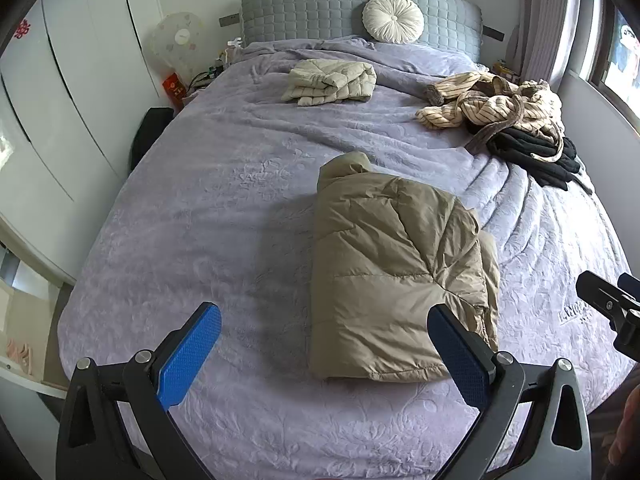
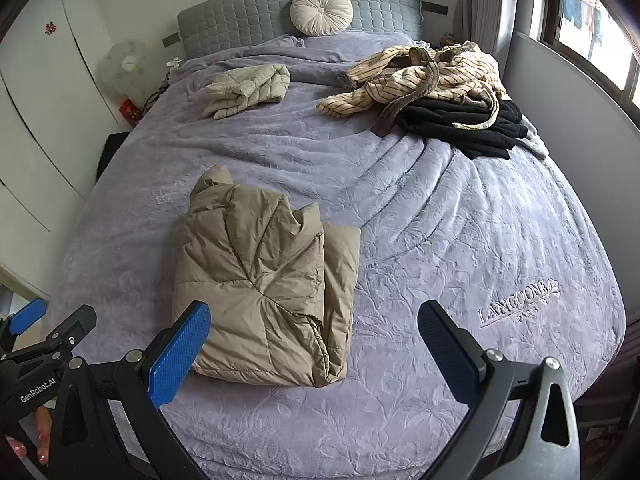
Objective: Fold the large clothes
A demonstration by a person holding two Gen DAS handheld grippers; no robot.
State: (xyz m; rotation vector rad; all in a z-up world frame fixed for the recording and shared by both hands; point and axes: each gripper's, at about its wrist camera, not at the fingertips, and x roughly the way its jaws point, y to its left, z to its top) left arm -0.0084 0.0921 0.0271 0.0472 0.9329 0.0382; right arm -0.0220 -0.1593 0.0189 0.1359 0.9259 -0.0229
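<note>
While both my claws hang above the near edge of the bed point(image 1: 208, 208), nothing is between their fingers. My left gripper point(image 1: 326, 344) is spread wide and empty, and my right gripper point(image 2: 316, 344) is spread wide and empty too.

The tan puffer jacket point(image 1: 392, 276) lies already folded into a thick packet on the purple blanket, just beyond my fingertips. Farther from it, toward the headboard point(image 1: 320, 8), lies a pale quilted jacket point(image 1: 332, 80), also folded. To the right of the tan jacket, well apart, is a loose heap: a striped garment point(image 2: 420, 76) on top of a black garment point(image 2: 460, 124). I judge this heap is what is left to fold.

What could go wrong: the tan packet is puffy and slippery, so if a finger brushes it when I reach over to the heap, it may spring open. The long ties of the striped garment are tangled over the black one, so pulling one piece may drag the other with it.

About containers, I see no basket or box here.
</note>
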